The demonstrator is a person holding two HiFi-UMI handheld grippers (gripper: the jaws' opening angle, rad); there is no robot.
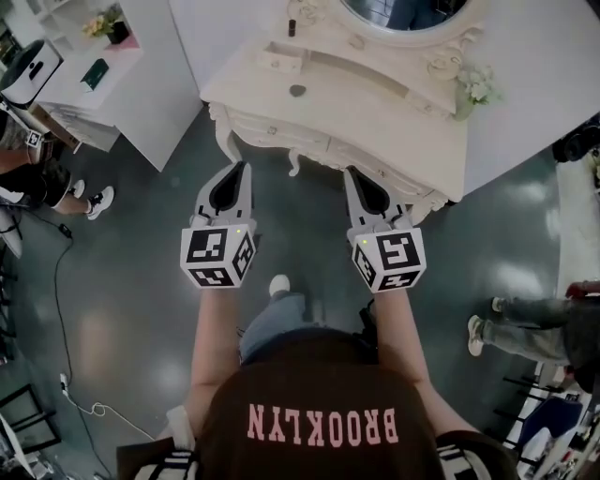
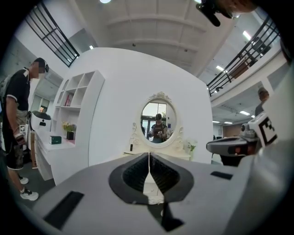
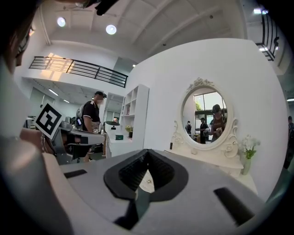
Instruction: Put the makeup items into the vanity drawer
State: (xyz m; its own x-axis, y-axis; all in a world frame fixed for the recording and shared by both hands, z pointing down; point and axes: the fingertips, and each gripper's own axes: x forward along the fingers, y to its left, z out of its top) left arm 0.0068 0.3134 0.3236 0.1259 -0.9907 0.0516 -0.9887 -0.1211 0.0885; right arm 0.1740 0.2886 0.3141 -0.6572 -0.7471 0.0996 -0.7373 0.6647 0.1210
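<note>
The white vanity [image 1: 412,141] stands just ahead of me, its front drawers [image 1: 281,130] closed. On its top sit a small dark bottle [image 1: 292,27] and a flat round dark item [image 1: 297,91]. My left gripper [image 1: 241,169] and my right gripper [image 1: 353,174] hang side by side in front of the drawers, short of touching them. Both are shut with nothing between the jaws. The left gripper view has its closed jaws [image 2: 149,155] pointing level at the oval mirror [image 2: 158,121]. In the right gripper view the closed jaws [image 3: 147,152] point left of the mirror [image 3: 209,114].
A vase of pale flowers [image 1: 475,86] stands on the vanity's right end. A white counter with shelves [image 1: 112,75] is at the left, with a person [image 2: 18,119] beside it. A cable [image 1: 58,281] trails on the dark floor, and someone's feet [image 1: 487,330] show at the right.
</note>
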